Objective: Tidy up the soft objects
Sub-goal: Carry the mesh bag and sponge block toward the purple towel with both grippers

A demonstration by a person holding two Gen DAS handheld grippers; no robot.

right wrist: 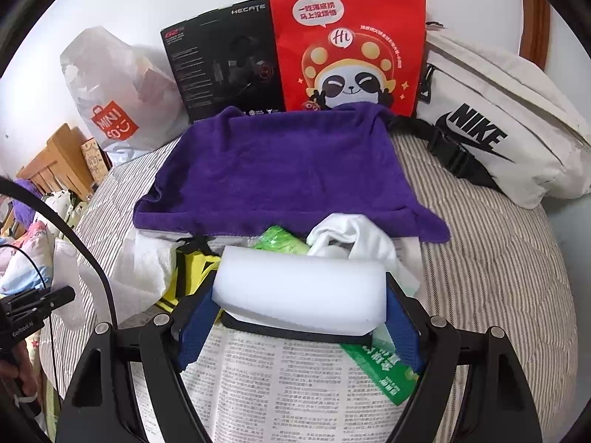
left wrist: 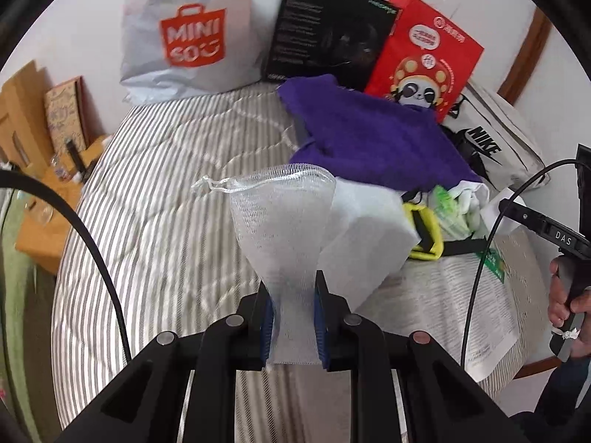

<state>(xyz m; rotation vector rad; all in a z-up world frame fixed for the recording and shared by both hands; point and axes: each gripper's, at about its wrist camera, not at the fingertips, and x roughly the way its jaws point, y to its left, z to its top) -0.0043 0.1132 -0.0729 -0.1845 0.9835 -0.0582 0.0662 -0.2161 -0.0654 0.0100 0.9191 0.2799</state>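
Now | left gripper (left wrist: 293, 317) level, clamping mesh bag (left wrist: 280, 221) | right gripper (right wrist: 299, 317) level, clamping sponge (right wrist: 299, 288)

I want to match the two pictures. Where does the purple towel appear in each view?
Left wrist view: purple towel lies upper right of centre, behind the mesh bag.
Right wrist view: purple towel fills the centre, just beyond the white sponge.
Shared landmark: the red panda bag stands right behind it.
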